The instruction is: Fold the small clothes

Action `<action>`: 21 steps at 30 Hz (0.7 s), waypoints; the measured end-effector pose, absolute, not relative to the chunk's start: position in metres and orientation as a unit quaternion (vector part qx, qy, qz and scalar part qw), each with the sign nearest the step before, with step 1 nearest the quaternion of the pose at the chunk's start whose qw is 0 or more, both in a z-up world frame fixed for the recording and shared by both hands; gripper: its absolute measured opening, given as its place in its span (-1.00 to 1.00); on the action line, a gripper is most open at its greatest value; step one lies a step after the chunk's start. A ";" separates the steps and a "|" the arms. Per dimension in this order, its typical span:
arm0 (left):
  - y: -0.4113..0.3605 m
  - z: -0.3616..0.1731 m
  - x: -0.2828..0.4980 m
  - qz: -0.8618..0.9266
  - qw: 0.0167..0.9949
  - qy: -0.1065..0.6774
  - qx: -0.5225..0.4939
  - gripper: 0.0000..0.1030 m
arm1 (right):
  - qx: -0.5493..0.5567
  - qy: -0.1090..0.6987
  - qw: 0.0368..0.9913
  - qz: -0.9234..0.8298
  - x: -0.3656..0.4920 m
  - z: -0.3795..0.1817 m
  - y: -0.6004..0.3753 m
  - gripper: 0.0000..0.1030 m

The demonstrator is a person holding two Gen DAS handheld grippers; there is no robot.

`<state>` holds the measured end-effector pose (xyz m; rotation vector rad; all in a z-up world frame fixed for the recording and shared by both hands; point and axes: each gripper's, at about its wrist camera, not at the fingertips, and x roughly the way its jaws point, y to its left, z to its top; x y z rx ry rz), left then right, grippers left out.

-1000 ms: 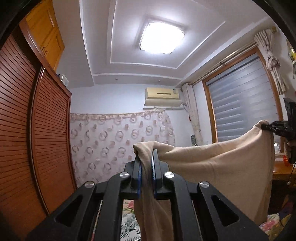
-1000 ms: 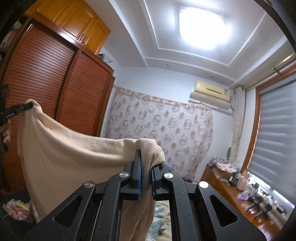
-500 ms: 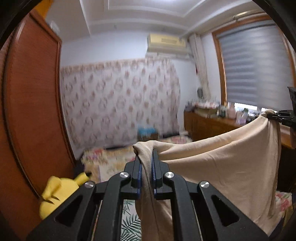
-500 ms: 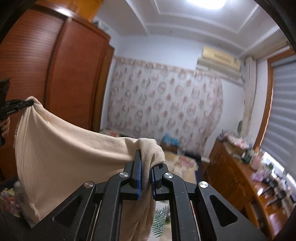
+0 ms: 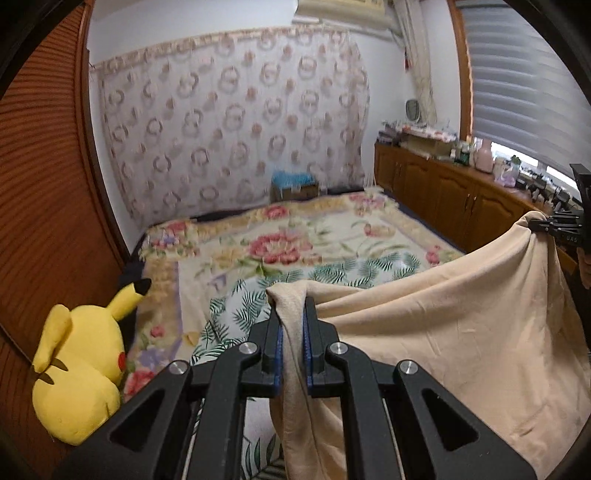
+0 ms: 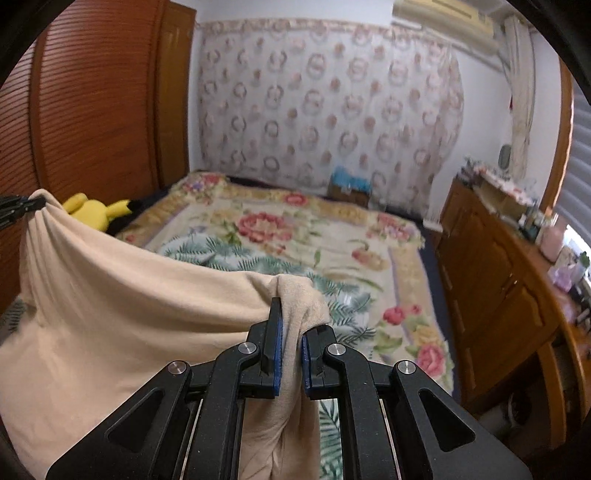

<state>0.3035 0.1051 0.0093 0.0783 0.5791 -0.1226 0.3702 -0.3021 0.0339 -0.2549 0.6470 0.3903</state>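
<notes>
Bedroom backdrop around the floral bedspread point(image 5: 295, 243).

Spread flat across the bed, patterned with red flowers and green fern leaves. Against its left edge, beside the slatted wooden wardrobe point(image 5: 44, 206), a yellow plush toy point(image 5: 79, 365) with a black-tipped ear. Beyond its far end, a blue-topped box point(image 5: 294, 185) in front of a ring-patterned curtain point(image 5: 236, 122). Along its right side, a wooden cabinet point(image 6: 491, 280) crowded with bottles and small clutter, under window blinds point(image 5: 524, 81). High above the curtain, an air conditioner point(image 6: 443, 16).

The right gripper point(image 6: 291, 328) pinches a beige cloth point(image 6: 110, 314) corner; the cloth stretches toward ten o'clock, where the left gripper point(image 6: 22, 208) grips it above the floral bed point(image 6: 295, 243).
</notes>
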 end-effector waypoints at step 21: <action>0.116 -0.048 0.286 -0.079 0.928 0.365 0.013 0.05 | -0.085 0.394 0.902 0.151 0.400 -0.027 -0.310 -0.36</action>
